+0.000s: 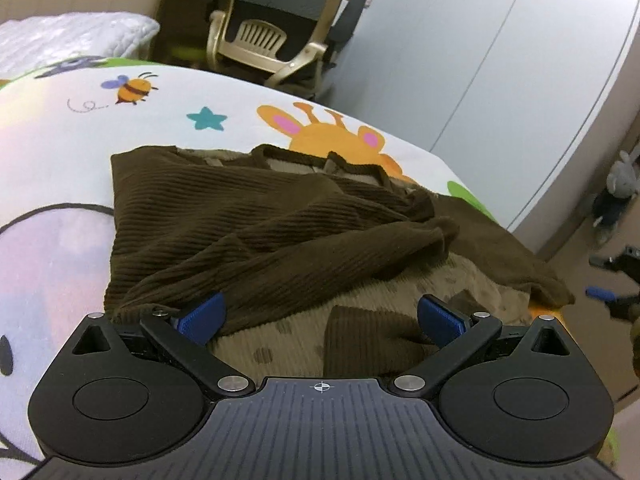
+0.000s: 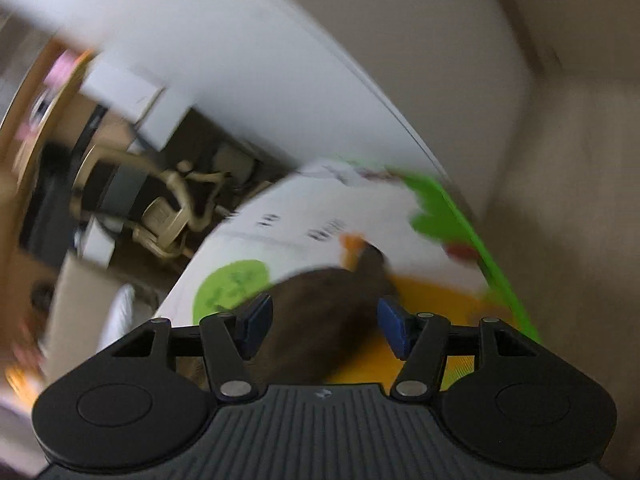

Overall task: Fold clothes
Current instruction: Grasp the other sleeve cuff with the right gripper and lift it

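- Blue-padded fingers [image 1: 202,314] of the left gripper [image 1: 320,316] stand wide apart at the bottom of the left wrist view, hovering over a brown ribbed sweater [image 1: 260,220].
- Lying rumpled mid-frame, that sweater rests on a cartoon-print bedsheet [image 1: 180,108] (bee, star, giraffe).
- Upper centre: an office chair [image 1: 276,28].
- Right gripper [image 2: 325,326] in its blurred view also has its fingers spread, with a brown sleeve [image 2: 320,312] between them; contact cannot be told.
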A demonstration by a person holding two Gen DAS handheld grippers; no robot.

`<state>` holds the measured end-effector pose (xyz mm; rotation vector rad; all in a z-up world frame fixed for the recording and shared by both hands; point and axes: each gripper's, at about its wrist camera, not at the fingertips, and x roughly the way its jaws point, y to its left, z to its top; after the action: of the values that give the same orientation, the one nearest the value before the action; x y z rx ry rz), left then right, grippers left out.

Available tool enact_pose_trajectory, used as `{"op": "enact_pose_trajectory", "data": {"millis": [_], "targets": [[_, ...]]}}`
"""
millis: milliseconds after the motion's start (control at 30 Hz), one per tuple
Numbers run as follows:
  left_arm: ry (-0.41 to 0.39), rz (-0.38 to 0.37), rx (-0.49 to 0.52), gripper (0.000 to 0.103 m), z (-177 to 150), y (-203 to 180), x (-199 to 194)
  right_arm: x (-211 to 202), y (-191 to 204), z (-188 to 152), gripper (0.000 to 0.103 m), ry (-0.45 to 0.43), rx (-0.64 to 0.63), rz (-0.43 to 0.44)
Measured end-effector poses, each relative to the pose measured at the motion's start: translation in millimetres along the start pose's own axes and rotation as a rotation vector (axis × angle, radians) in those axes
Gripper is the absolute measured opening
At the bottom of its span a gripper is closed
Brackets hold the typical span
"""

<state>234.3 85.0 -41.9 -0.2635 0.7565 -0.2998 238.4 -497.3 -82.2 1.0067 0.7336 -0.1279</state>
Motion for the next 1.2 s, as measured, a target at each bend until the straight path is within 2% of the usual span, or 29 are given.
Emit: {"op": "enact_pose_trajectory", "data": {"millis": [100, 200, 300, 433, 500, 533, 633, 667, 700, 733, 767, 833, 1033, 1067, 1100, 1133, 1167, 1200], "targets": [[0.002, 0.010, 0.040, 0.103, 4, -10, -1, 19, -11, -8, 0.058, 0.053, 0.028, -0.012], [-0.025, 0.009, 0.090, 0.103, 11, -26, -7, 30, 0, -18, 0.058, 0.033, -0.058, -0.032], [-0.128, 0.051, 0.268, 0.103, 17, -58, -13, 31, 6, -21, 0.058, 0.011, -0.143, -0.041], [-0.144, 0.064, 0.351, 0.100, 20, -73, 4, 22, 9, -25, 0.059, 0.006, -0.192, -0.022], [-0.151, 0.070, 0.392, 0.081, 21, -81, 13, 17, 6, -22, 0.059, 0.012, -0.184, -0.002], [-0.155, 0.073, 0.412, 0.064, 22, -85, 17, 15, 1, -20, 0.059, 0.019, -0.153, 0.014], [-0.166, 0.082, 0.474, 0.063, 25, -96, 30, 11, -14, -14, 0.059, 0.042, -0.042, 0.065], [-0.170, 0.085, 0.495, 0.055, 25, -100, 34, 11, -17, -13, 0.059, 0.045, -0.016, 0.079], [-0.174, 0.088, 0.515, 0.046, 26, -104, 39, 11, -20, -12, 0.059, 0.048, -0.001, 0.088], [-0.178, 0.092, 0.536, 0.024, 27, -108, 43, 13, -19, -12, 0.059, 0.049, 0.000, 0.090], [-0.181, 0.095, 0.556, 0.018, 28, -111, 47, 16, -18, -11, 0.059, 0.049, -0.002, 0.090], [-0.185, 0.096, 0.588, 0.018, 29, -118, 55, 25, -15, -12, 0.059, 0.047, -0.011, 0.080], [-0.117, 0.009, 0.521, 0.017, 20, -117, 53, 56, 0, -6, 0.058, 0.007, -0.050, 0.046], [-0.105, -0.006, 0.510, 0.019, 18, -117, 52, 58, 7, -5, 0.047, -0.005, -0.076, 0.043], [-0.094, -0.020, 0.498, 0.021, 16, -117, 52, 59, 14, -4, 0.028, -0.019, -0.108, 0.042], [-0.083, -0.035, 0.487, 0.029, 15, -117, 51, 60, 22, -3, 0.024, -0.032, -0.139, 0.040], [-0.081, -0.043, 0.480, 0.050, 14, -116, 49, 56, 33, -3, 0.020, -0.064, -0.187, 0.047], [-0.108, -0.030, 0.489, 0.061, 14, -114, 41, 50, 46, -4, 0.017, -0.100, -0.239, 0.056]]}}
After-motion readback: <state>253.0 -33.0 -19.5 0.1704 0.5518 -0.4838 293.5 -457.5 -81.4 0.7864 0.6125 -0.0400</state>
